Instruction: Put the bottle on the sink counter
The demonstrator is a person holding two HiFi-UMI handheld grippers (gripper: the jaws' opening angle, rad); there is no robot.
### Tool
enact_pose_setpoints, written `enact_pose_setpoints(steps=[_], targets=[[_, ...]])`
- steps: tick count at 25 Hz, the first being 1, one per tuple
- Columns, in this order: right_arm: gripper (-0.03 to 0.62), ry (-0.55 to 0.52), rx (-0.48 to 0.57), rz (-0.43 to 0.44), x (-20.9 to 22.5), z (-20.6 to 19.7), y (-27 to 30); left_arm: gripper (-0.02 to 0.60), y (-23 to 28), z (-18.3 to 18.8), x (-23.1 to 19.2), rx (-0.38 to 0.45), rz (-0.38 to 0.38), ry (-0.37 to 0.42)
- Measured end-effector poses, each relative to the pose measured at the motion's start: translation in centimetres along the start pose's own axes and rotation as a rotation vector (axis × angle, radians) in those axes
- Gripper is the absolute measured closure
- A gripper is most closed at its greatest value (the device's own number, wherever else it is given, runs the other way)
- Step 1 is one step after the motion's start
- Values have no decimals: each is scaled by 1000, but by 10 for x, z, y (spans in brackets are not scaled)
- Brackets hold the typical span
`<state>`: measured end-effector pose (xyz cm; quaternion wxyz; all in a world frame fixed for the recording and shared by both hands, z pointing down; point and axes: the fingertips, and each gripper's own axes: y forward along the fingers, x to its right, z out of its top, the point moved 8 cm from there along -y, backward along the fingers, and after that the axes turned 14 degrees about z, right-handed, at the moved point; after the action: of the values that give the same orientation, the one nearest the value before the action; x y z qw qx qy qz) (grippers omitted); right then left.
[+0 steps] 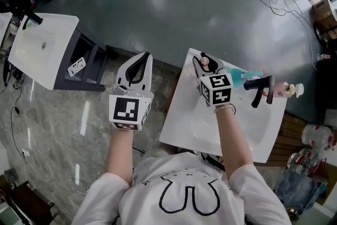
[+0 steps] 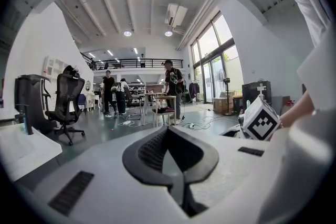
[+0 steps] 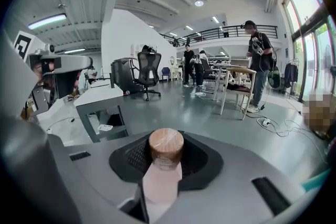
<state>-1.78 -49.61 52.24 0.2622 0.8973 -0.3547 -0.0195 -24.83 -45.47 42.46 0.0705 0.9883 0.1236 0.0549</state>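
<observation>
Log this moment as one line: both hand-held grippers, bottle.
left hand-held gripper: shut, empty | right hand-held gripper: shut on bottle | bottle: pink, wooden cap, over sink counter, not released

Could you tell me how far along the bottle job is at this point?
Done: the bottle is gripped in the right gripper. In hand: it is held over the sink counter. Left: setting it down and releasing. The left gripper is shut and empty.
</observation>
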Motion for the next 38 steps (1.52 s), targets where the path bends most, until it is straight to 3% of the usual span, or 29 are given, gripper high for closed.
enact_pose_setpoints(steps=[5, 9, 12, 18, 38], targets=[[462, -45, 13, -18, -3, -5, 0, 572, -2, -1, 1, 3, -2, -6], [459, -16, 38, -17, -3, -7, 0, 572, -6, -2, 2, 3, -3, -11], [377, 19, 50, -5, -7, -9, -2, 572, -12, -1, 3, 8, 0, -13], [353, 0, 52, -20, -19, -6, -18, 572, -28, 6, 8, 29, 15, -12], [355, -144, 224, -54, -65, 29, -162, 572, -106, 65, 65, 155, 31, 11]])
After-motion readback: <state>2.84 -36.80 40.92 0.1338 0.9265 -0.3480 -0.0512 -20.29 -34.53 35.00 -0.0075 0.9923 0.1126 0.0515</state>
